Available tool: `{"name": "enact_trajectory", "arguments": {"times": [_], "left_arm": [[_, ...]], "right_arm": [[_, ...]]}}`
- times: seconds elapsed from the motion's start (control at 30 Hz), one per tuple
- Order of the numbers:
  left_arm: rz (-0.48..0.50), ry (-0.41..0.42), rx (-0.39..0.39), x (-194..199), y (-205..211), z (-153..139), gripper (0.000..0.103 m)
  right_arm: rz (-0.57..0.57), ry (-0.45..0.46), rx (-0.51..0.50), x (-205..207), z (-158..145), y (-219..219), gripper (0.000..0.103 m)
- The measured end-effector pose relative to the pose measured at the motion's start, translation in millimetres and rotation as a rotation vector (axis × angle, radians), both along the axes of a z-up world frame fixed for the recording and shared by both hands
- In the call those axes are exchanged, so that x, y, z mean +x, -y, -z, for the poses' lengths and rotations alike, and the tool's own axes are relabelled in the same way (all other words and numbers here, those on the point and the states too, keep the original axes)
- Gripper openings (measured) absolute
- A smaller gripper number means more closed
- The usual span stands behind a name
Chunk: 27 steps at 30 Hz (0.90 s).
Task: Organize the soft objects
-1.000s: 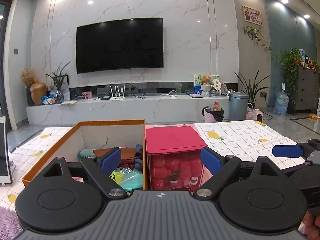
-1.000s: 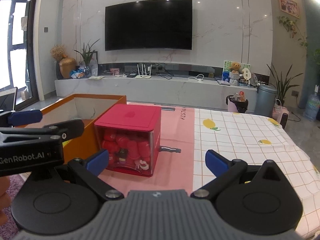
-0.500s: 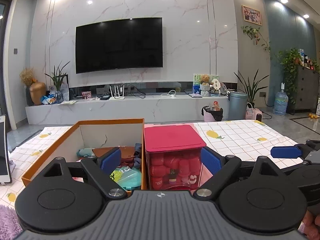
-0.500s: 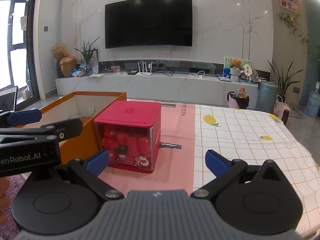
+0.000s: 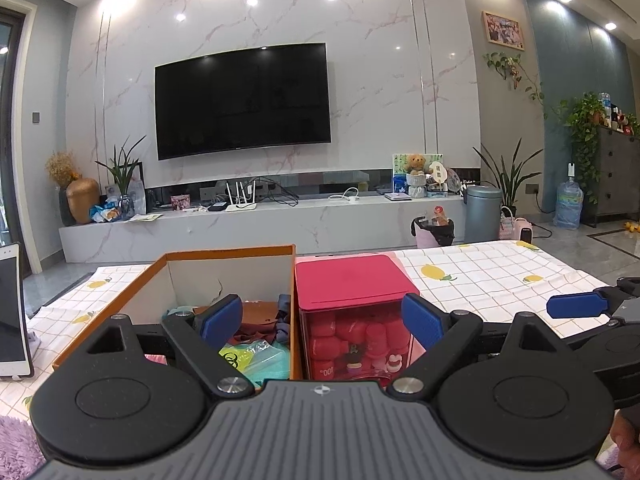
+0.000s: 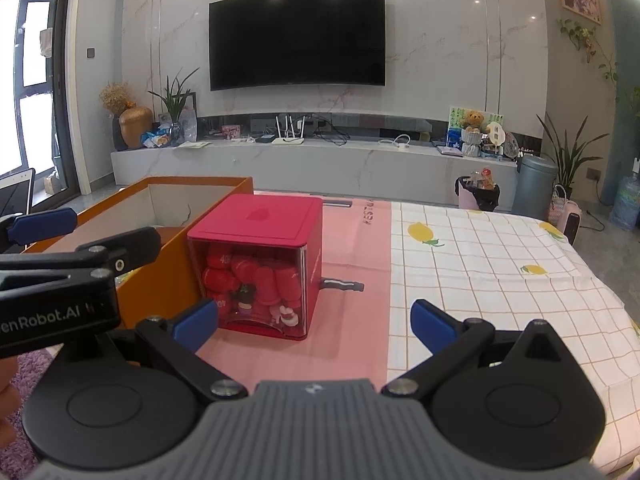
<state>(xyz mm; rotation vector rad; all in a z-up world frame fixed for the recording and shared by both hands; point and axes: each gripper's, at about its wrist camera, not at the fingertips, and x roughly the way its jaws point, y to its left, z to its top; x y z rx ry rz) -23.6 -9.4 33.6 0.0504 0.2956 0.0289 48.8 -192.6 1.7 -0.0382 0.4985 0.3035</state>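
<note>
Along the near edge of the cloth: my two grippers hover side by side, nothing held.
Left gripper (image 5: 322,318): fingers spread wide, empty, aimed at the seam between the orange box (image 5: 168,264) and the red-lidded container (image 5: 352,280).
Right gripper (image 6: 314,320): fingers also apart, empty, facing bare pink cloth (image 6: 352,240) right of the container.
Soft things (image 5: 256,350): heaped inside the box, ahead and slightly left of my left fingers.
Nearer hand: left, I judge.
</note>
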Motion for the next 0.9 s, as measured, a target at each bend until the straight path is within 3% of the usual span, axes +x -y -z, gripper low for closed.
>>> {"name": "enact_trajectory", "arguments": {"times": [0.9], "left_arm": [[0.004, -0.045, -0.031, 4.7, -3.3, 0.7, 0.103]], "right_arm": [[-0.001, -0.027, 0.000, 1.8, 2.3, 1.1, 0.100]]}}
